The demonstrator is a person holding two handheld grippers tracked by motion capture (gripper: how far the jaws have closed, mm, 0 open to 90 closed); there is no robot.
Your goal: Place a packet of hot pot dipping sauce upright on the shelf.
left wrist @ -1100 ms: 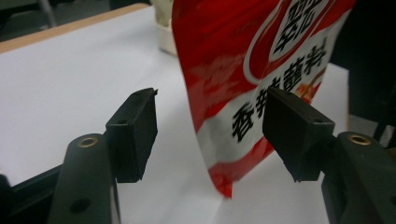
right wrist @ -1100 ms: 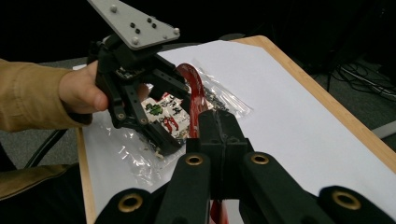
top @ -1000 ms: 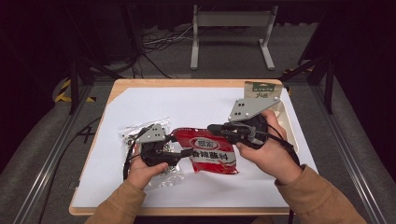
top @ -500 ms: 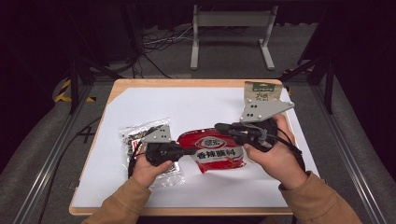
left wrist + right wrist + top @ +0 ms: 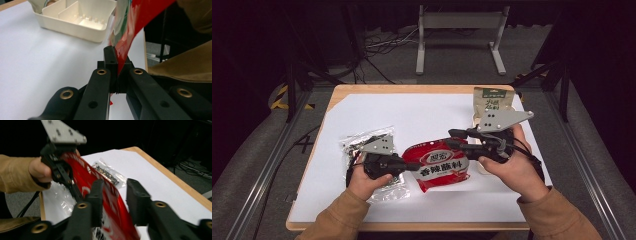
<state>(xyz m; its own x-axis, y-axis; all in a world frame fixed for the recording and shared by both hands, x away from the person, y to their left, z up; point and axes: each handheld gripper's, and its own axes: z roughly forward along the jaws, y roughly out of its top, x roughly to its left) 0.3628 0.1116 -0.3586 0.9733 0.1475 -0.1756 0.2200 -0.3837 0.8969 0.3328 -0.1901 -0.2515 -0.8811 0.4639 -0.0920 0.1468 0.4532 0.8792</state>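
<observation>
A red snack bag (image 5: pixel 439 167) with white lettering is held up over the white sheet, near the front middle of the table. My left gripper (image 5: pixel 416 166) is shut on the bag's left edge. In the left gripper view its jaws (image 5: pixel 113 62) pinch the red bag (image 5: pixel 132 27), which rises away from them. My right gripper (image 5: pixel 454 139) is at the bag's upper right corner. In the right gripper view it (image 5: pixel 116 188) stands open, with the red bag (image 5: pixel 87 177) passing between the two spread jaws, close to the left one.
A clear bag of dark bits (image 5: pixel 367 142) lies under my left hand. A green and beige packet (image 5: pixel 492 102) stands at the back right, by a cream divided tray (image 5: pixel 77 20). The white sheet (image 5: pixel 412 115) covers the wooden tabletop.
Both hands and the red bag have shifted slightly to the right. The right gripper has risen a little and its jaws now straddle the bag's upper right corner.
</observation>
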